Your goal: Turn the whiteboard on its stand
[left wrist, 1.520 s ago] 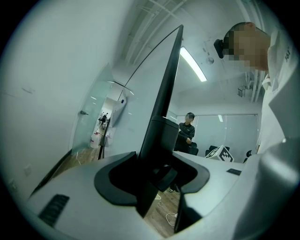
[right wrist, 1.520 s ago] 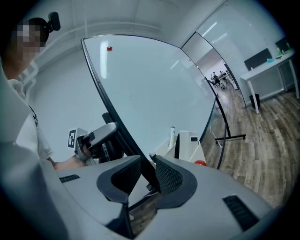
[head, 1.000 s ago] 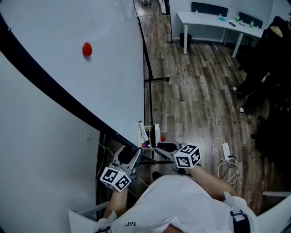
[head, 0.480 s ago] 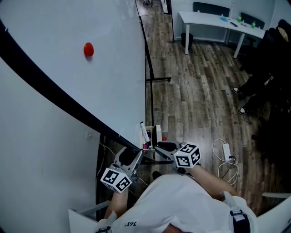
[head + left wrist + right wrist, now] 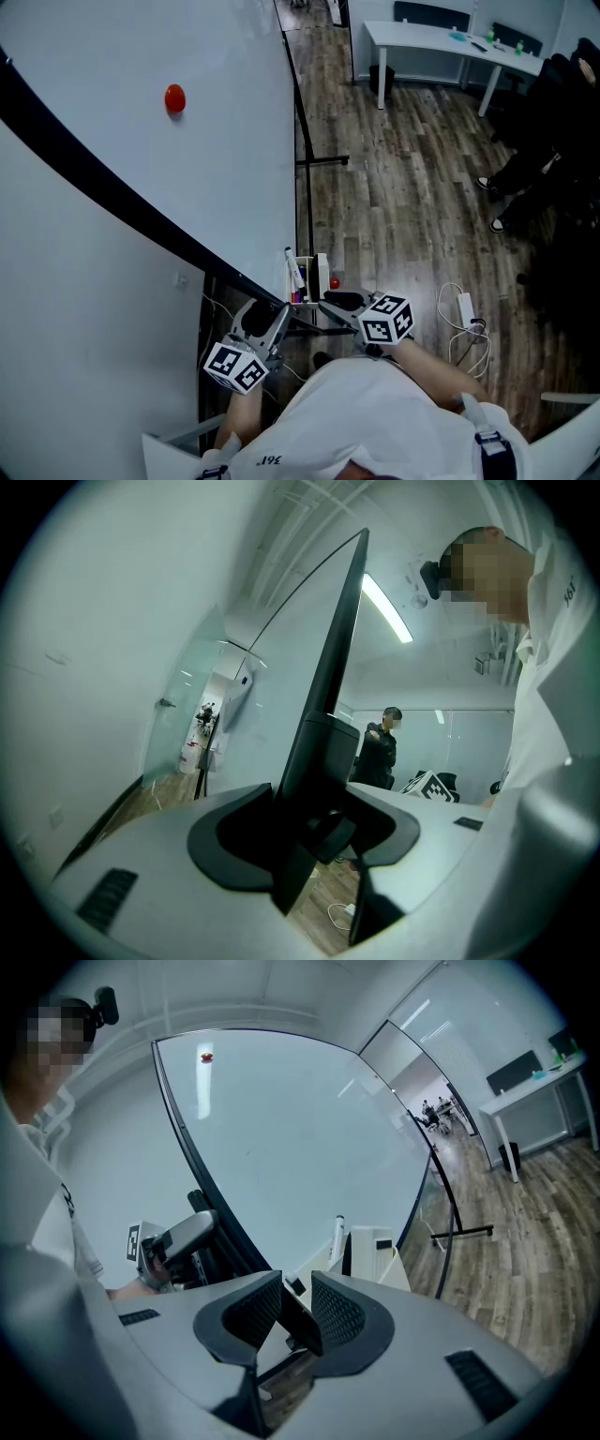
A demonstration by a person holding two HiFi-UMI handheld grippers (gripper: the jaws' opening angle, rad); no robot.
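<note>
The big whiteboard [image 5: 187, 169] with a black frame [image 5: 112, 202] and a red magnet [image 5: 174, 97] fills the left of the head view, tilted on its stand. Both grippers meet at its near lower corner. My left gripper [image 5: 279, 319] holds the frame: in the left gripper view the black frame bar [image 5: 333, 667] runs up from between the jaws of the left gripper [image 5: 314, 832], filling the gap. My right gripper [image 5: 330, 302] is closed on the thin black lower edge, seen between the ribbed pads of the right gripper [image 5: 295, 1316]. The board's face [image 5: 300, 1147] rises beyond.
A pen tray [image 5: 309, 277] with markers and an eraser hangs at the board's lower edge. The stand's foot [image 5: 323, 164] lies on the wooden floor. A cable and power strip [image 5: 464, 314] lie to the right. A white desk [image 5: 441, 47] and a person in dark clothes [image 5: 553, 141] are farther off.
Hardly anything differs. The red magnet has shifted slightly left in the head view, and both grippers keep their hold at the board's corner.
</note>
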